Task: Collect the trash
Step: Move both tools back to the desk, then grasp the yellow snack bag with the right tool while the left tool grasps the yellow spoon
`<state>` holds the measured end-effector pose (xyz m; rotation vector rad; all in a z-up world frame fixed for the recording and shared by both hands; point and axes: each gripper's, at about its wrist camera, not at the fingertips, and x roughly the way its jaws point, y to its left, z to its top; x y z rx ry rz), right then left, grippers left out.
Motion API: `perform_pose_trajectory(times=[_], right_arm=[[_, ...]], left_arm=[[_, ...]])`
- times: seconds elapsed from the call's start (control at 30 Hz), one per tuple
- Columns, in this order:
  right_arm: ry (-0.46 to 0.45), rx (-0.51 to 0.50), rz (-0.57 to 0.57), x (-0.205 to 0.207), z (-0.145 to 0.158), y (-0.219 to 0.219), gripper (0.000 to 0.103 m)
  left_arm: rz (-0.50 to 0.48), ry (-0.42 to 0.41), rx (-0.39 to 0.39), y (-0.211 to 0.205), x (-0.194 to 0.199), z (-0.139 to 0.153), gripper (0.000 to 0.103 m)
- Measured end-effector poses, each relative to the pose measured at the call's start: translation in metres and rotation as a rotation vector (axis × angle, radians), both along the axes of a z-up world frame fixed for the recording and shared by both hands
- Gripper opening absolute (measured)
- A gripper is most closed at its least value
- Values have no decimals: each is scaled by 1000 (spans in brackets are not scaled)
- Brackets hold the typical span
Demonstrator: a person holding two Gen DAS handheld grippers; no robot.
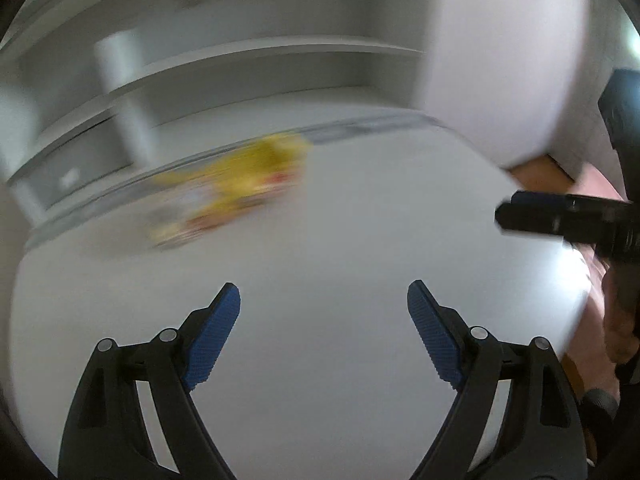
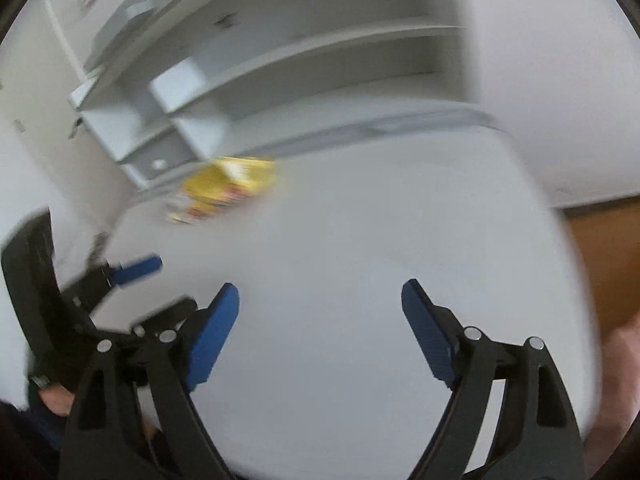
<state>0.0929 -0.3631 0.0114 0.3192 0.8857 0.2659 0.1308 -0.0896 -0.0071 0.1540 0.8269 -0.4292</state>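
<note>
Looking down both wrist cams at a round white bench point(image 1: 320, 280); pics are motion-blurred. My left claw point(image 1: 324, 300) is spread wide, blue ribbed pads point(image 1: 216, 340) well apart, nothing btwn them, only bare bench top under it. Right claw point(image 2: 320, 300) same: gaping wide, nothing in it. Each claw shows in the other's cam, right claw at the right edge of the left view, left claw at the lower left of the right view. The crumpled yellow snack wrapper w/ red and white print point(image 1: 240, 184) lies on the bench near its far rim, well apart from both claws. Behind the bench stands a white shelf unit point(image 2: 280, 60). Brown wood floor point(image 2: 600, 248) shows off to the right.
</note>
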Motion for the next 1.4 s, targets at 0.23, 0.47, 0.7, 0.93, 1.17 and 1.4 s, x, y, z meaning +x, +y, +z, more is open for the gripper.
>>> perform_pose_trajectory(times=[0.23, 0.47, 0.7, 0.93, 1.17, 1.4], right_arm=[[123, 208, 26, 103, 13, 85, 81], [268, 238, -129, 164, -9, 110, 80], [332, 269, -125, 166, -32, 97, 20], [225, 209, -94, 121, -9, 48, 17], [186, 171, -89, 90, -6, 10, 17], [174, 134, -78, 61, -12, -19, 17]], left_arm=[[193, 7, -27, 116, 9, -2, 83], [227, -14, -16, 154, 23, 6, 83], [173, -47, 23, 141, 63, 15, 83], [104, -13, 16, 108, 121, 12, 83], [122, 6, 126, 68, 178, -14, 82], [138, 73, 175, 66, 200, -35, 44]])
